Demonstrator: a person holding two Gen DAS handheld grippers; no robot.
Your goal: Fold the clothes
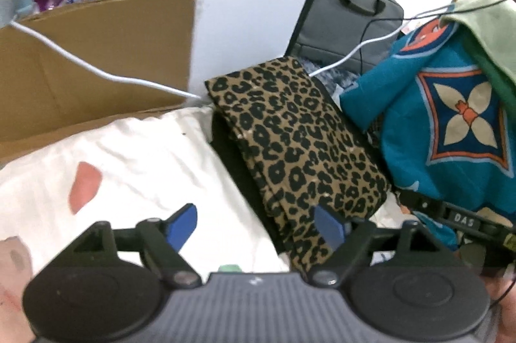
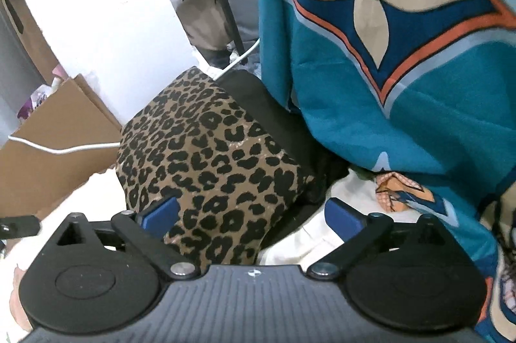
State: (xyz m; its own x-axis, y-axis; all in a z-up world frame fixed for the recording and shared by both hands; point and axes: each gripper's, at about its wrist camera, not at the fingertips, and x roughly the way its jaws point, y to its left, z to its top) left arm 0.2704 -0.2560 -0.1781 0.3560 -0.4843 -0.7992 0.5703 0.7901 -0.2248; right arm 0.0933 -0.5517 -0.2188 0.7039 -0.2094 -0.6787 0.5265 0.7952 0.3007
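A folded leopard-print garment [image 1: 300,146] lies on a white sheet [image 1: 135,156] with pink spots, a black layer showing along its underside. In the right wrist view the same leopard-print garment [image 2: 209,172] sits just ahead of the fingers. My left gripper [image 1: 258,225] hangs above the garment's near end, blue pads spread wide, nothing pressed between them. My right gripper [image 2: 251,215] is also open above the near corner of the garment, pads apart and touching nothing. A teal patterned cloth [image 2: 403,59] hangs at the right, beside the garment.
Brown cardboard boxes [image 1: 96,59] stand at the left with a white cable [image 1: 96,69] running across them. A grey bag [image 1: 348,20] sits under a black-framed shelf at the back. The teal patterned cloth [image 1: 451,123] and a green cloth [image 1: 483,30] crowd the right side.
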